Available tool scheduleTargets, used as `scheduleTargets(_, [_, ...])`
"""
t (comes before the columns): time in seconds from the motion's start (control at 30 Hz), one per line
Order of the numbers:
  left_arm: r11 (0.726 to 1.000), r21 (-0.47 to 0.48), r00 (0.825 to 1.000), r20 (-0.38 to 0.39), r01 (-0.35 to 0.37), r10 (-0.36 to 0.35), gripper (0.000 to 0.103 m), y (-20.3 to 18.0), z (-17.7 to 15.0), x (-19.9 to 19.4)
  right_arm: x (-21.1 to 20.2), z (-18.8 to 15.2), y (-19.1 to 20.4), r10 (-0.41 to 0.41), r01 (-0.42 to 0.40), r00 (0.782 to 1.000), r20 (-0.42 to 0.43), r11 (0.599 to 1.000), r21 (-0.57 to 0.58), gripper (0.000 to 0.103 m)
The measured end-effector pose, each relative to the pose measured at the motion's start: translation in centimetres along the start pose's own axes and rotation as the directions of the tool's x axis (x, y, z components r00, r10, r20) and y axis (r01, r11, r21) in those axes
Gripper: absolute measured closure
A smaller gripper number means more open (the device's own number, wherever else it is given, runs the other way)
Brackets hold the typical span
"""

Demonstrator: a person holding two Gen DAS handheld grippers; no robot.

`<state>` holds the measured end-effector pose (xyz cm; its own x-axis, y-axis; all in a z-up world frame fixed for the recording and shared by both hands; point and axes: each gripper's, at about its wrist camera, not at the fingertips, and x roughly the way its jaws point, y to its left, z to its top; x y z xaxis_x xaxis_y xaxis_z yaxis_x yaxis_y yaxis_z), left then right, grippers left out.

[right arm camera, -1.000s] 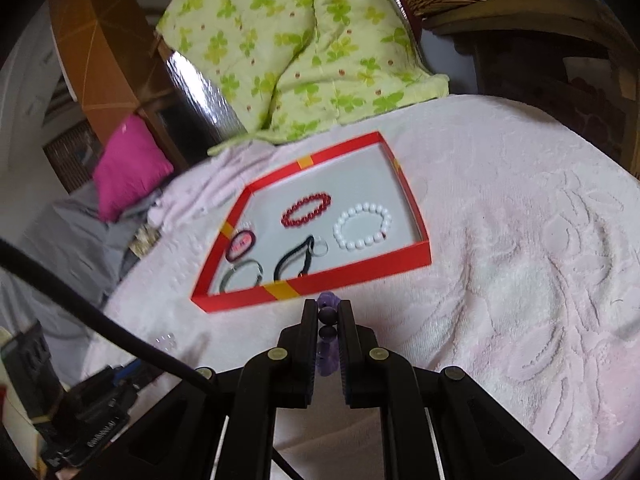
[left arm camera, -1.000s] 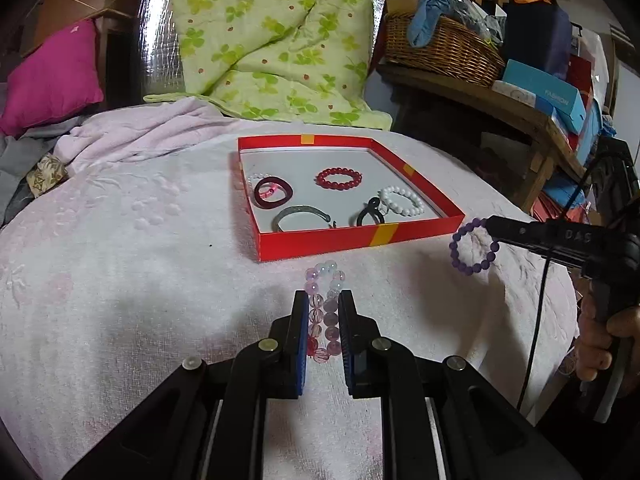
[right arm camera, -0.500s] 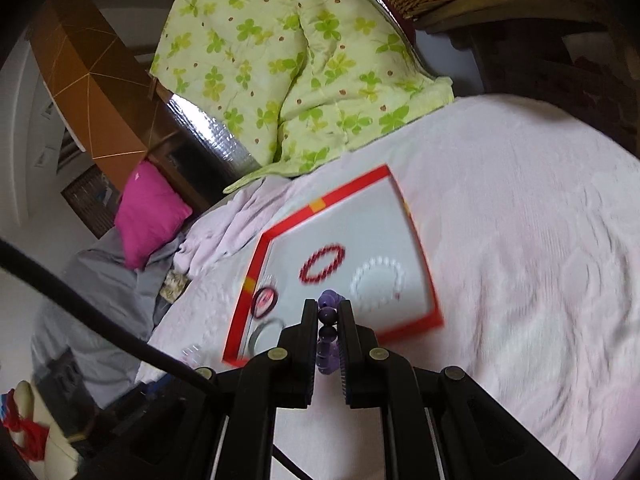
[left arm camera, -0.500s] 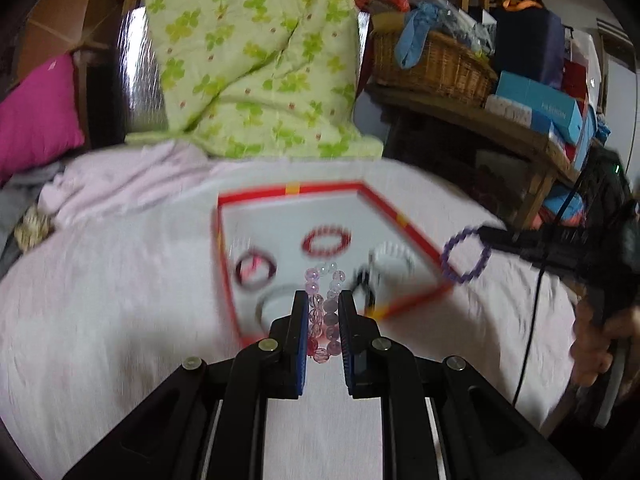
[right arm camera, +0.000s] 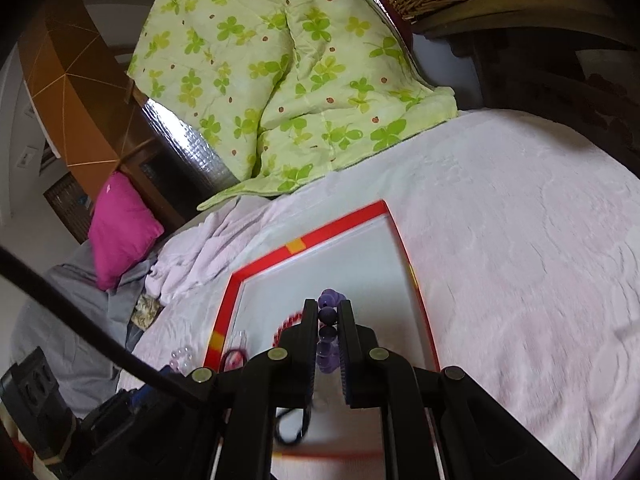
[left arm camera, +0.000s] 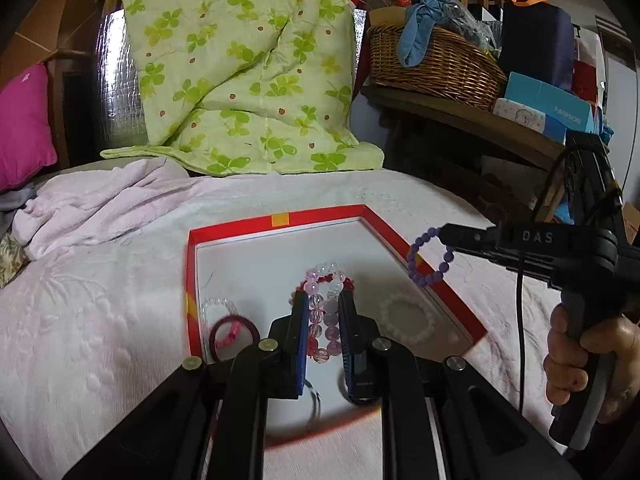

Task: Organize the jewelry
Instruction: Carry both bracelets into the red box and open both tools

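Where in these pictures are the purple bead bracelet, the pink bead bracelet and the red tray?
purple bead bracelet (left arm camera: 424, 278), left wrist view, lower beads of its loop.
pink bead bracelet (left arm camera: 325, 316), left wrist view, beads between the fingers.
red tray (left arm camera: 280, 220), left wrist view, far rim's yellow patch.

Left view: from behind the left gripper (left arm camera: 324, 320), facing down and forward over the red tray (left arm camera: 280, 220) — close above it.
Right view: from behind the right gripper (right arm camera: 327, 320), tilted, close over the same tray (right arm camera: 296, 246).
Shared by the 2 views: tray, green quilt (left arm camera: 240, 60), pink blanket (right arm camera: 520, 240), magenta pillow (right arm camera: 120, 224) — and the right gripper (left arm camera: 444, 236) seen side-on.
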<state>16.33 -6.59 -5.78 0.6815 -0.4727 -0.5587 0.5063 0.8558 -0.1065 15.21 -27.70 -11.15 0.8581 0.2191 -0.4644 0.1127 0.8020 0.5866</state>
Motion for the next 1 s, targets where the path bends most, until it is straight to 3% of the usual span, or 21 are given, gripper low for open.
scheduleTargets(0.1, [1.0,-0.025,1.0,-0.011,0.001,-0.001,0.088,0.7,0.0,1.1,1.4,0.6,0.2,0.002,-0.002,1.0,-0.003,1.0,0.0,0.093])
scheduleTargets(0.5, [0.999,0.024,0.996,-0.071,-0.044,0.046,0.088,1.0,0.1,5.2,5.6,0.8,0.3,-0.03,0.029,0.999,-0.039,0.999,-0.031,0.093])
scheduleTargets(1.0, [0.994,0.065,0.988,-0.119,-0.092,0.099,0.088,1.0,-0.2,7.3,8.7,1.6,-1.2,-0.054,0.055,0.995,-0.079,0.998,0.012,0.093])
